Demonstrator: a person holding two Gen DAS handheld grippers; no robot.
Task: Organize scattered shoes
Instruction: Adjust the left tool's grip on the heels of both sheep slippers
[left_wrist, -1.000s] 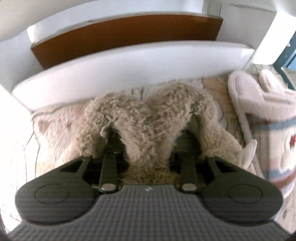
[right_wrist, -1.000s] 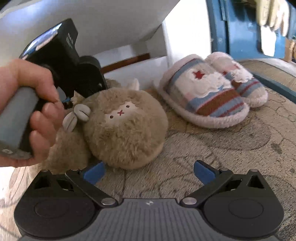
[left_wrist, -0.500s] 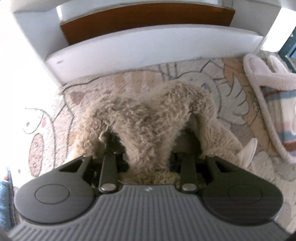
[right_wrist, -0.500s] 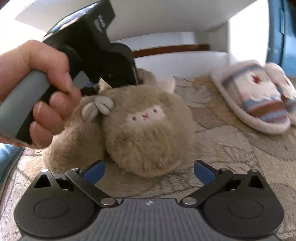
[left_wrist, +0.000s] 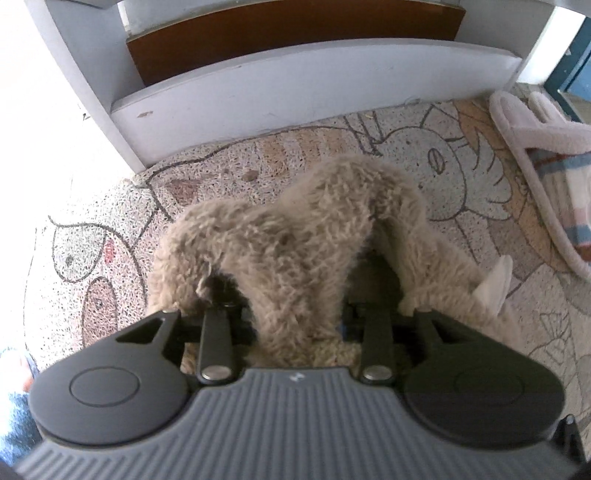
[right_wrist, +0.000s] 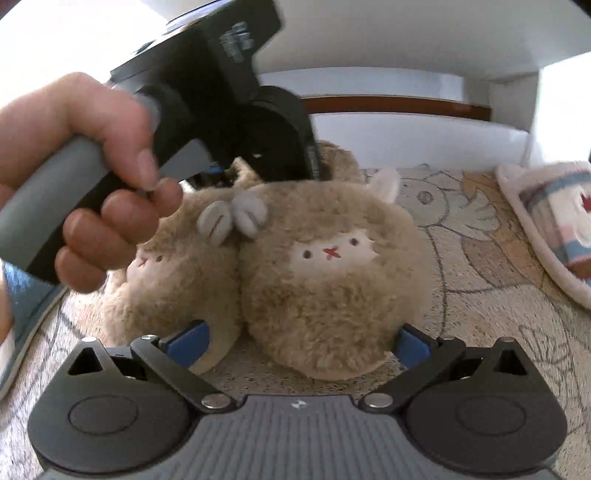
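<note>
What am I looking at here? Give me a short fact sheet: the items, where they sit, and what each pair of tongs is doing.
Furry slippers: two tan sheep-faced slippers, side by side on the mat
Striped slippers: pink-rimmed pair, off to the right
Mat: cartoon-print mat
Shelf: white shelf behind
Left tongs: left tongs astride the slippers' fur, jaws opening
Right tongs: right tongs open, low before the slippers' toes

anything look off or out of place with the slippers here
Nothing damaged or spilled. The two fuzzy sheep slippers sit side by side on the cartoon mat, pinched together at their inner edges by the left tongs, which are opening. The striped slippers lie apart at right.
</note>
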